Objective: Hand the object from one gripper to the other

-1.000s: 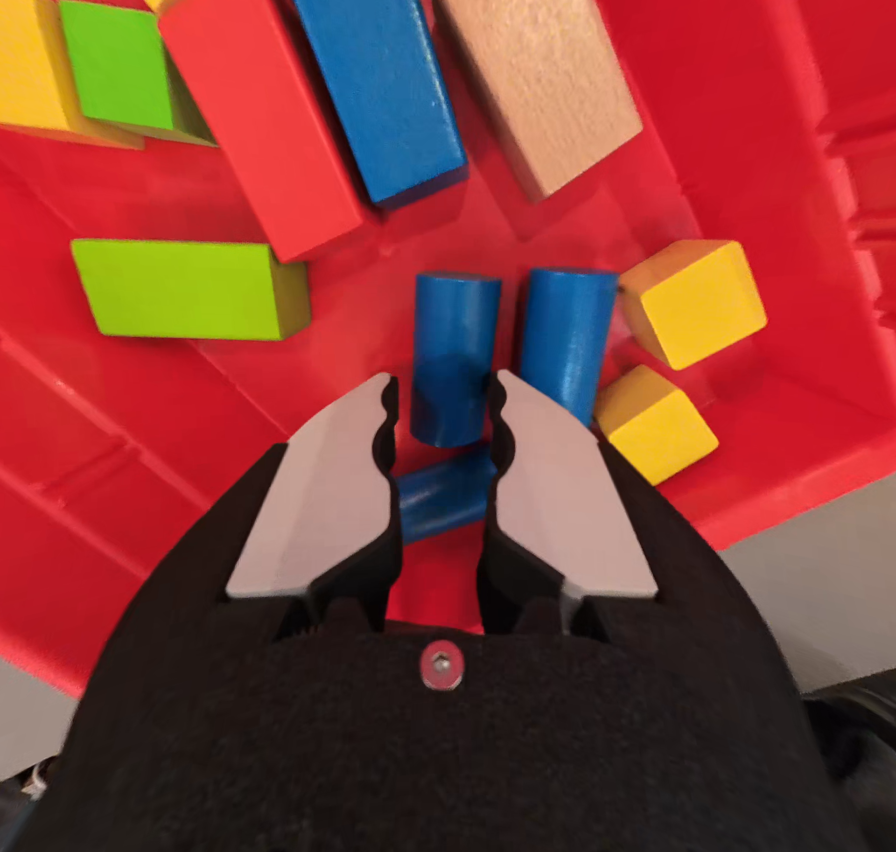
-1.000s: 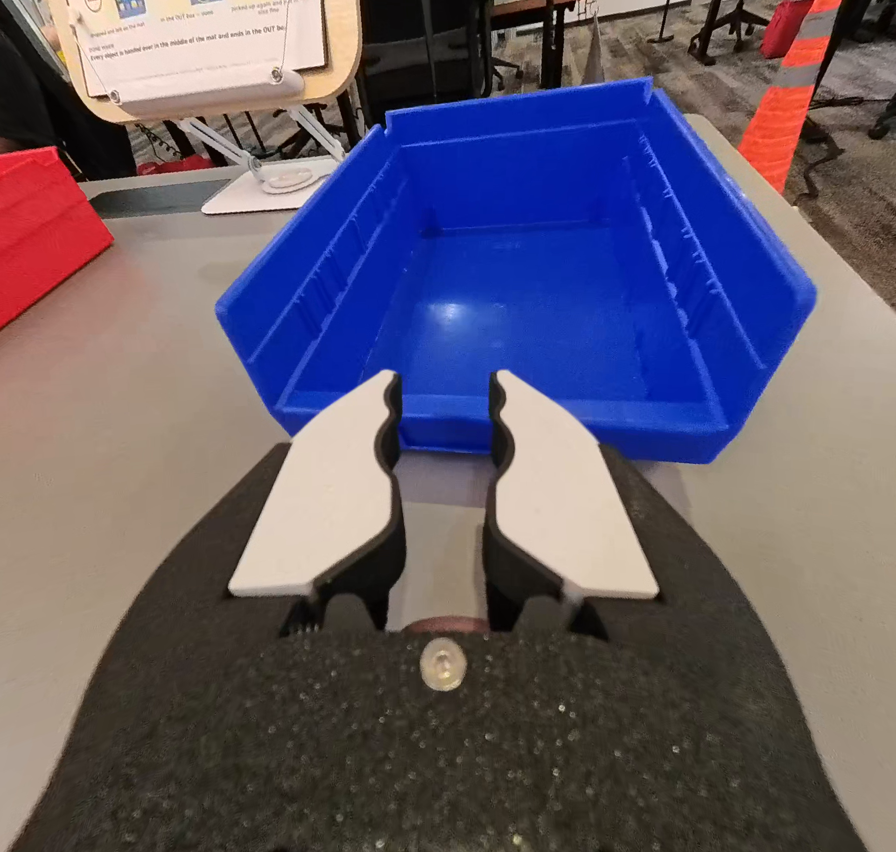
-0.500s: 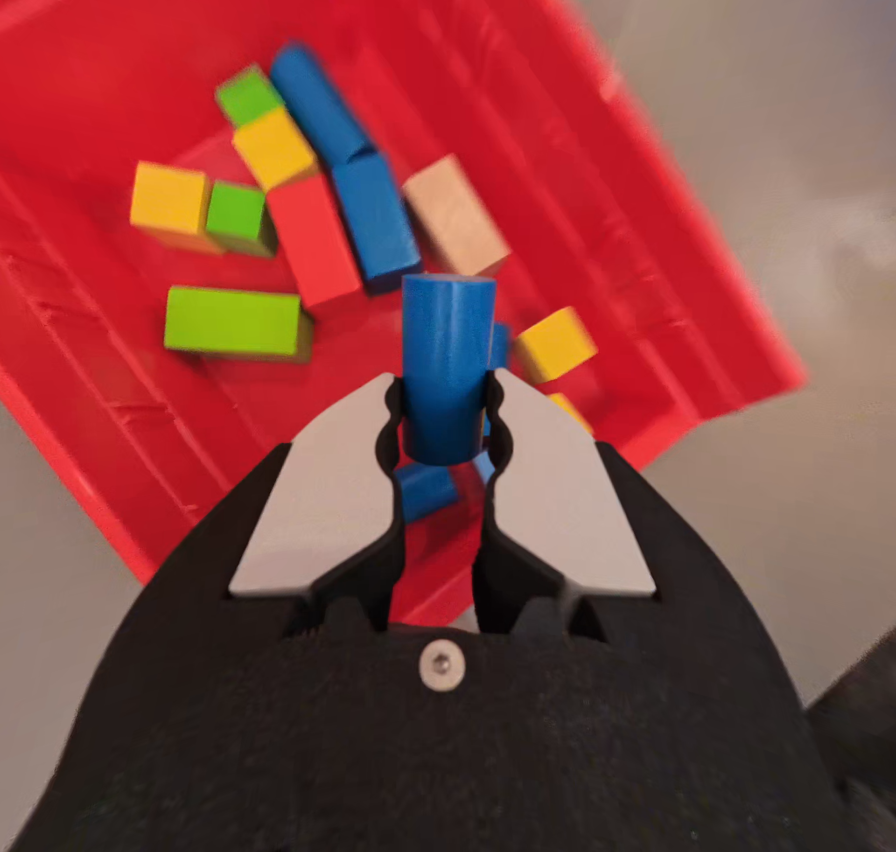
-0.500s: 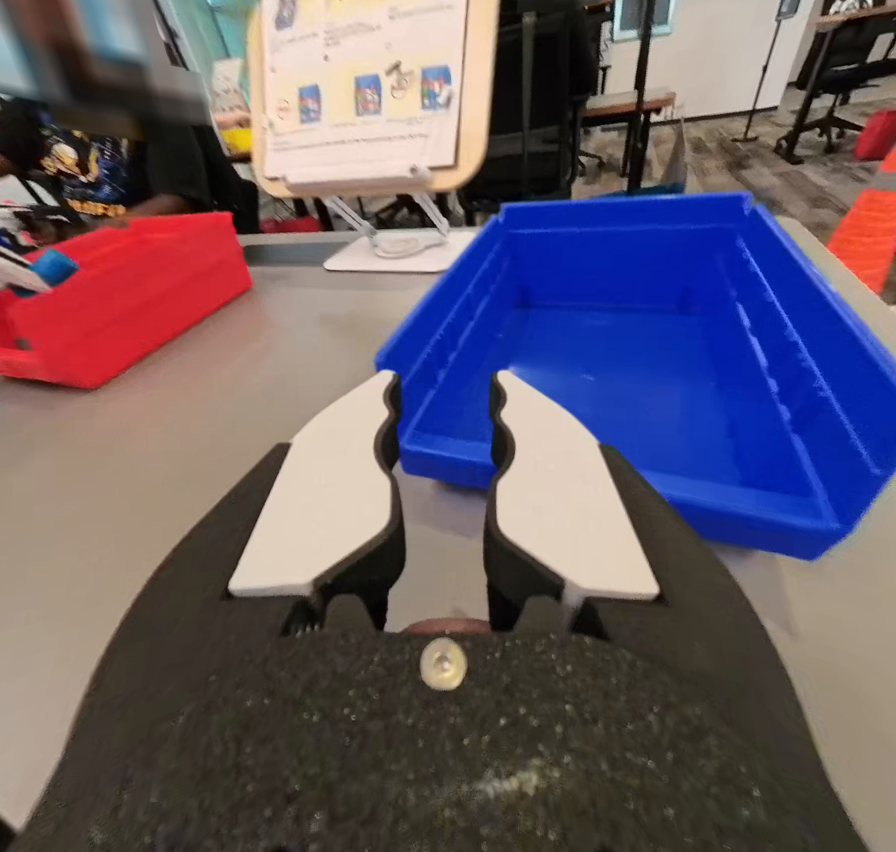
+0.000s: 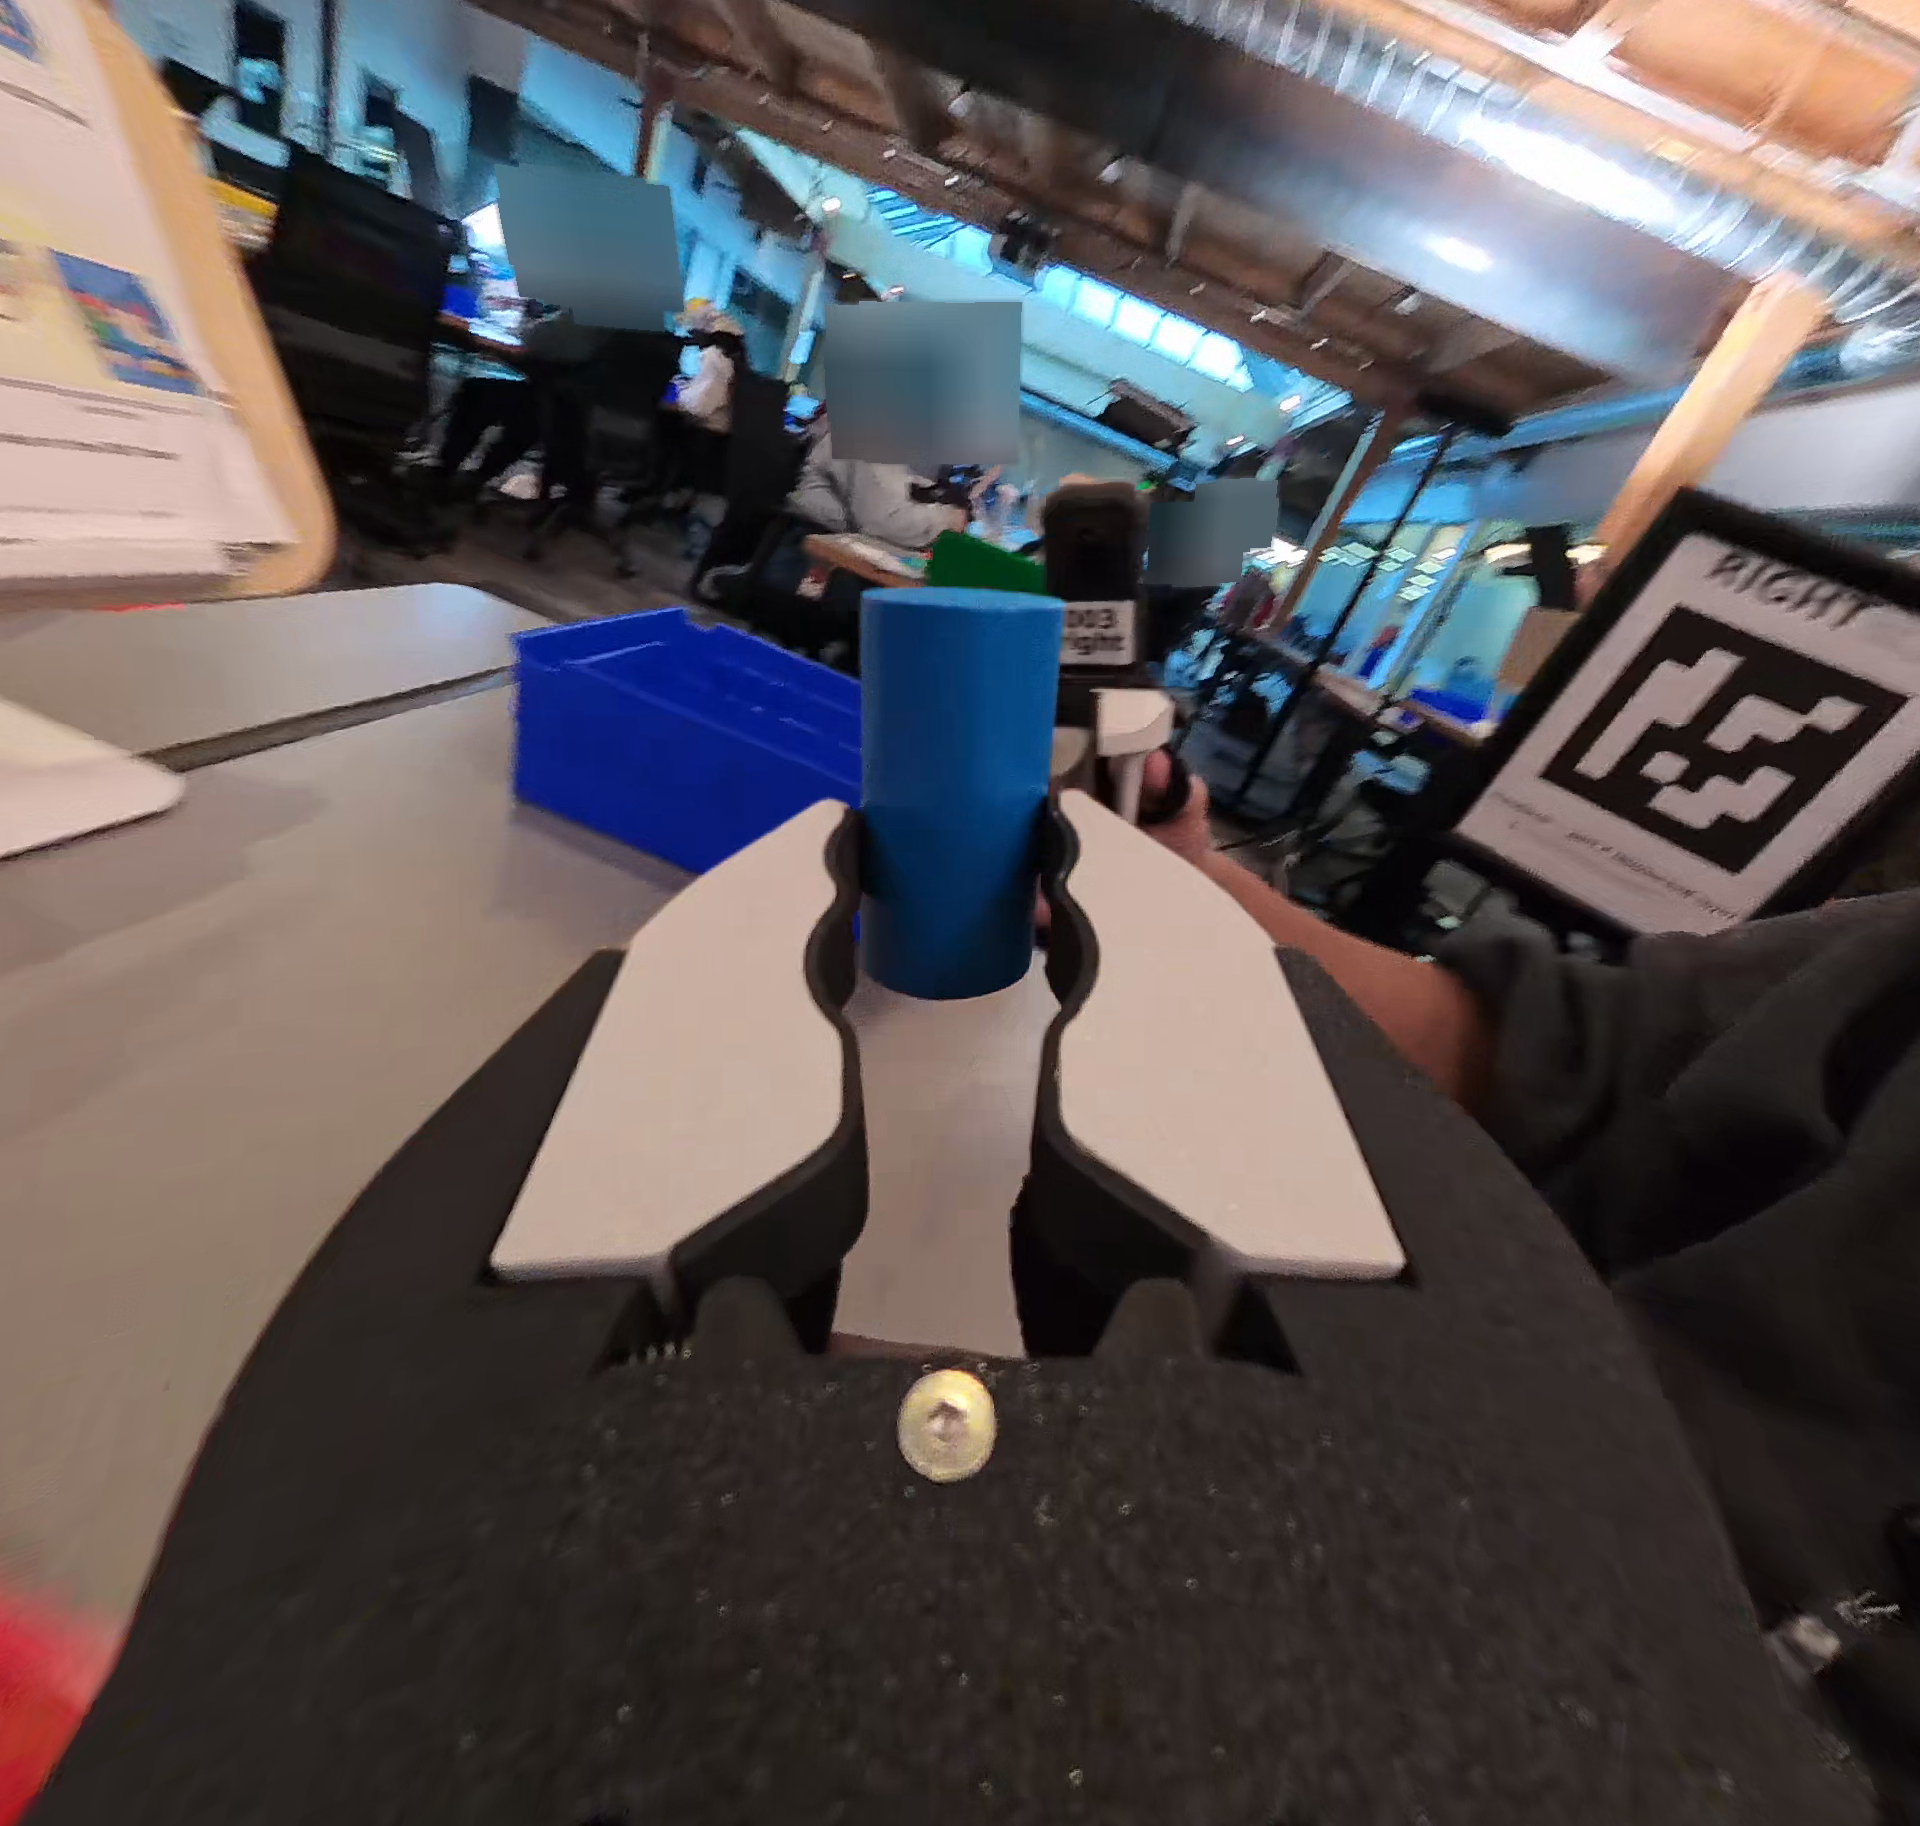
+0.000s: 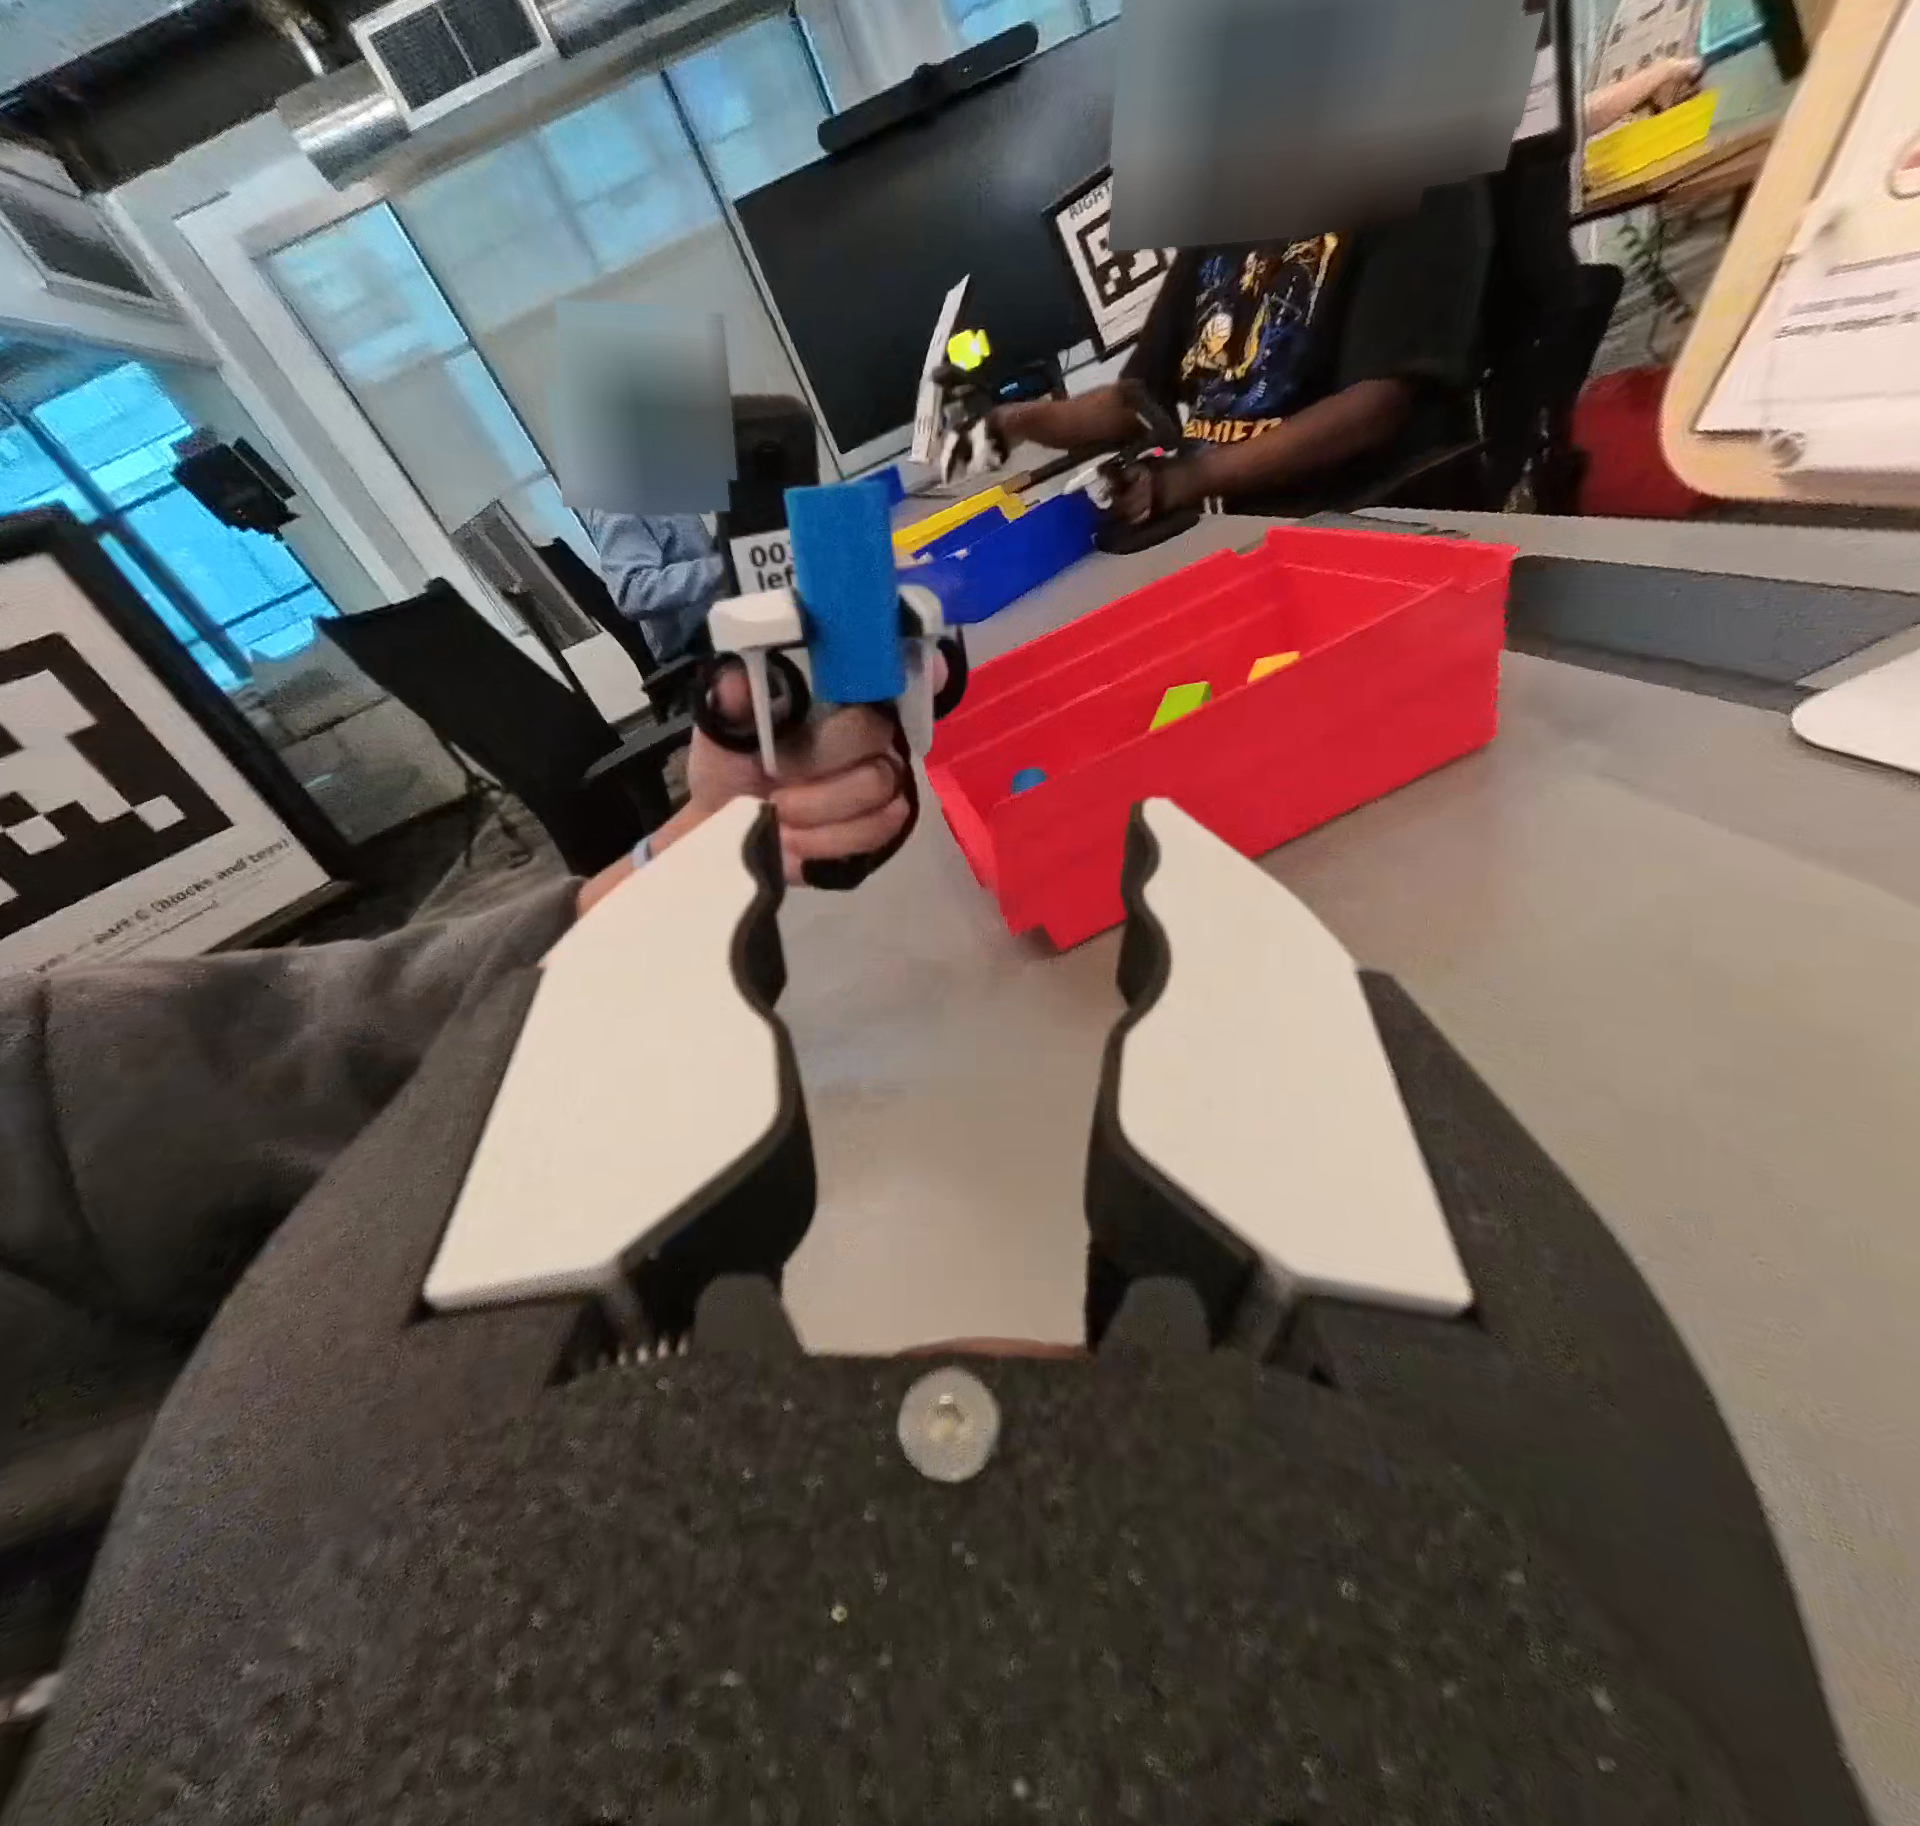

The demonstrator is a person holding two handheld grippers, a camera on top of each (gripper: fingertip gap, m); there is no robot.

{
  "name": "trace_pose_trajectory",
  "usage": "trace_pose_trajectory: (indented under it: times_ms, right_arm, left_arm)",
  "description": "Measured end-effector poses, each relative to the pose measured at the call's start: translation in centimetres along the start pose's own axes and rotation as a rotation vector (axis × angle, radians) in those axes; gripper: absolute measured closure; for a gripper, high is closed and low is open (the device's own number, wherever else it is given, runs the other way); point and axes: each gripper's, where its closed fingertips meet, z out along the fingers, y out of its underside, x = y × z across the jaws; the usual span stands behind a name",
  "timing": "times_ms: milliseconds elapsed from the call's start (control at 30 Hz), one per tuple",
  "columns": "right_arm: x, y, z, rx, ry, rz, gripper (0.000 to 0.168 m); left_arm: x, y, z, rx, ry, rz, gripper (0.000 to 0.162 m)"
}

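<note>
Above the grey table (image 6: 1558, 945), left gripper (image 5: 948, 831) clamps an upright blue cylinder (image 5: 951, 789); right gripper (image 6: 948, 831) gapes wide.

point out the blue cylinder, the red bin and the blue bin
blue cylinder (image 5: 951, 789): left wrist view, middle of its curved side, above the tongs' grip
red bin (image 6: 1226, 768): right wrist view, its near outer wall
blue bin (image 5: 665, 768): left wrist view, its near outer wall
</note>
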Motion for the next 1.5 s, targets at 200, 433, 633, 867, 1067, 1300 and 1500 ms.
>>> trace_pose_trajectory:
  times_ms: [200,433,633,867,1067,1300,1500]
  right_arm:
    - [-1.2,1.1,3.6,0.014,-0.178,0.072,0.098]
    - [-0.5,1.7,2.2,0.005,-0.209,0.109,0.137]
    - [-0.3,0.5,0.7,0.017,-0.175,0.102,0.137]
    - [4.2,-8.1,-10.5,-0.077,0.359,-0.205,0.137]
    - [14.4,-1.9,-20.8,-0.867,0.721,-0.407,0.137]
    - [18.7,6.8,-28.4,-1.583,0.61,-0.353,0.136]
    - [20.2,9.6,-29.7,-1.736,0.488,-0.407,0.136]
  left_arm:
    - [1.3,4.8,6.5,-0.093,0.08,-0.079,0.13]
    - [0.5,6.7,8.7,-0.147,0.045,-0.113,0.13]
    - [0.9,7.8,5.8,-0.171,-0.113,-0.1,0.107]
    - [3.3,16.6,0.1,-0.292,-0.307,-0.134,0.114]
    - [7.0,17.1,-0.1,-0.336,-0.296,0.044,0.117]
    - [7.3,17.1,0.3,-0.339,-0.272,0.042,0.119]
    - [7.5,17.2,0.1,-0.36,-0.283,0.088,0.12]
